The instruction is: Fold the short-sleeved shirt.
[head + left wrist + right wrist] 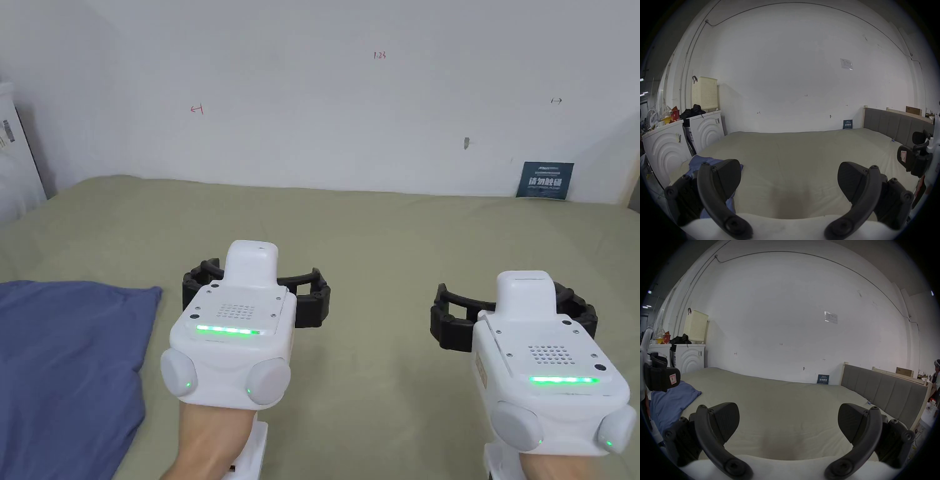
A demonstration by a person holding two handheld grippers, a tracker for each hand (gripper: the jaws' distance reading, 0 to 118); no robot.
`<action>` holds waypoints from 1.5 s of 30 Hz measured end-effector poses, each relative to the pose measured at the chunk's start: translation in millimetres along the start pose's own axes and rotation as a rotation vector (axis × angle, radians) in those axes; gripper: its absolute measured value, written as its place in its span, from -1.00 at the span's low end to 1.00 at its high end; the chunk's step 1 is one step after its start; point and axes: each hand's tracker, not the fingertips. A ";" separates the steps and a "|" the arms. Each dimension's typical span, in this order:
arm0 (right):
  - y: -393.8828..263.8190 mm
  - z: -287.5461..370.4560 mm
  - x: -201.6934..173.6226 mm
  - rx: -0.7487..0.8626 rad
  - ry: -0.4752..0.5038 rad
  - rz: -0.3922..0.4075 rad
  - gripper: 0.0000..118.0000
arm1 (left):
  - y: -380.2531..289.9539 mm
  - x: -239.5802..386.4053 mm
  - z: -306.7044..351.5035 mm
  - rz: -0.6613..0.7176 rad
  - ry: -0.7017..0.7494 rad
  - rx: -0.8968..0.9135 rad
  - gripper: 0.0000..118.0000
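The shirt (69,369) is blue, lying rumpled and bunched at the left of the bed (387,231), one soft corner pointing right. The left tongs (256,289) hover just right of it, the right tongs (512,309) well apart from it; both are spread wide with nothing between their jaws

A makeshift bedroom set-up: a bed (786,402) with padded headboard (883,391) beside boxed washing machines (666,149) against a bare wall.
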 end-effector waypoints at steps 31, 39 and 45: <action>14.7 -9.5 7.3 -0.060 -0.044 -0.011 -1.00 | 21.5 -1.7 -2.5 0.036 0.010 -0.032 -1.00; 25.7 -19.5 -5.3 -0.075 -0.041 -0.010 -1.00 | 7.2 -20.9 -7.7 0.012 0.026 -0.042 -1.00; 30.5 -35.9 -61.4 -0.083 0.089 0.036 -1.00 | 3.1 -75.7 -5.9 0.034 0.151 -0.059 -1.00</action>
